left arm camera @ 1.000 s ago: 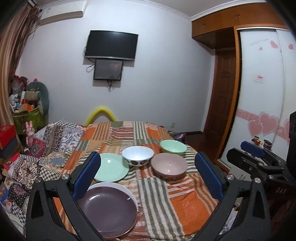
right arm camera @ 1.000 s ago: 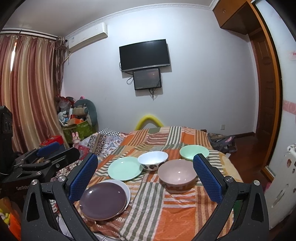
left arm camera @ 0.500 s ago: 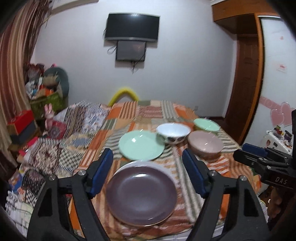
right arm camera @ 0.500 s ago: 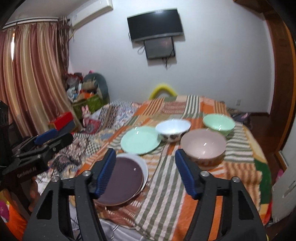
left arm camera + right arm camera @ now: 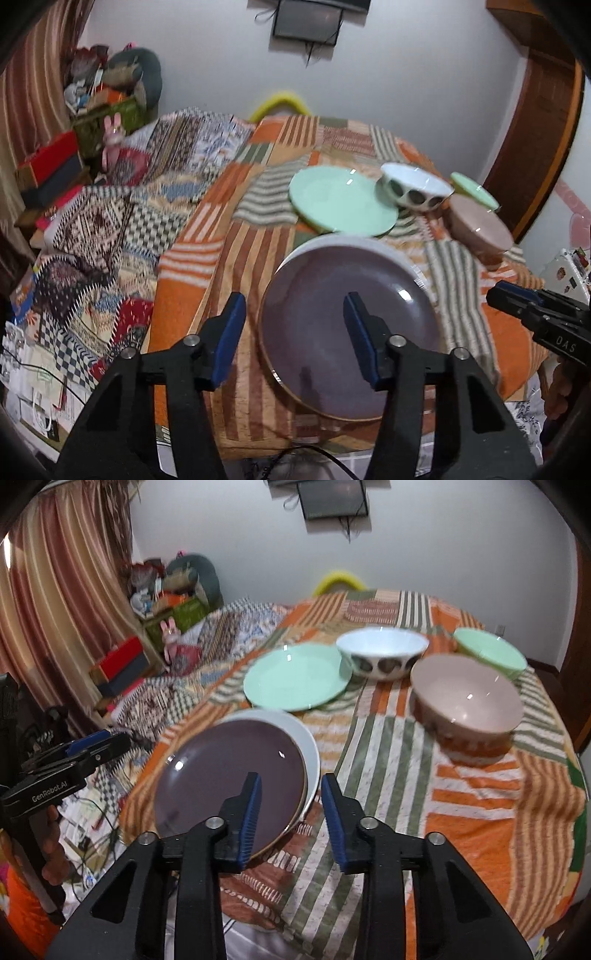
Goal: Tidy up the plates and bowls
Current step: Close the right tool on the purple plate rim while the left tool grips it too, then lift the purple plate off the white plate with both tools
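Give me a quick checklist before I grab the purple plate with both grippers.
1. Left hand-held gripper open: ok, jaws apart, straddling the purple plate's left rim.
2. Right hand-held gripper open: ok, jaws apart, straddling the plate's right rim.
3. Purple plate is top of its stack: ok, it lies on the white plate.
4. Contact with the rim: cannot tell, image blurred.
5. Green plate out of the way: ok, behind the stack.
6. Pink bowl clear of the right gripper: ok.

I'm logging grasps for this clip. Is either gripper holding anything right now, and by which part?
Nothing is held. The left gripper and right gripper are both open above the purple plate, neither touching it.
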`<move>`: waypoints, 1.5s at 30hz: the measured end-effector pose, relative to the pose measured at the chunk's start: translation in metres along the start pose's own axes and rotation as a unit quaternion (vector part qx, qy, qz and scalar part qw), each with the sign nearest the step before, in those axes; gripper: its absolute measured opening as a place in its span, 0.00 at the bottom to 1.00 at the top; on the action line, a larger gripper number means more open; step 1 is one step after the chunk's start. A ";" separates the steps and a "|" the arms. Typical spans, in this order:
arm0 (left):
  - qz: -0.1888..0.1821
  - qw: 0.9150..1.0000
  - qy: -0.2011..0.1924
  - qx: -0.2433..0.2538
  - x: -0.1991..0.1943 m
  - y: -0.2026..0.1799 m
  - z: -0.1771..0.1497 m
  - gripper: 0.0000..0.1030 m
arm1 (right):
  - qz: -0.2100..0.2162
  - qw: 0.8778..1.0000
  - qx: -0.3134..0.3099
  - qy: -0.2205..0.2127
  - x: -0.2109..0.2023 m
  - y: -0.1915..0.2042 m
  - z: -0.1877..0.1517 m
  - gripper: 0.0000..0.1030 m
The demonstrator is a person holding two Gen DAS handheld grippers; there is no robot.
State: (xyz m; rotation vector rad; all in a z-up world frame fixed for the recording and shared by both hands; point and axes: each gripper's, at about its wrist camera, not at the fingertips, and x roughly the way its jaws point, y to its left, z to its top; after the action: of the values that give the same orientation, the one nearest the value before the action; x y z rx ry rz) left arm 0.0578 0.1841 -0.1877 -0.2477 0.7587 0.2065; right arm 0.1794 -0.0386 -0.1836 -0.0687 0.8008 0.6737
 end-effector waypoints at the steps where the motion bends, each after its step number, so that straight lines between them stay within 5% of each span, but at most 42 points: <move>1: -0.001 1.000 0.005 -0.001 0.005 0.003 -0.001 0.49 | 0.000 1.000 0.000 0.008 0.006 -0.001 -0.001 0.27; 11: 0.000 0.998 0.057 -0.024 0.047 0.025 -0.017 0.37 | -0.002 0.998 0.005 0.059 0.051 -0.011 -0.002 0.25; 19: -0.015 0.996 0.078 -0.044 0.063 0.036 -0.025 0.24 | 0.013 0.997 0.005 0.074 0.064 -0.010 -0.002 0.15; 45: -0.049 0.994 0.079 -0.065 0.062 0.050 -0.029 0.18 | 0.032 0.994 -0.009 0.104 0.090 0.004 -0.008 0.15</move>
State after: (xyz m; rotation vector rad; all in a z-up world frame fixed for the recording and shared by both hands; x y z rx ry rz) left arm 0.0690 0.2293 -0.2583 -0.4274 0.8894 0.1434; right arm 0.2169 0.0103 -0.2495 -0.1312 1.0011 0.7430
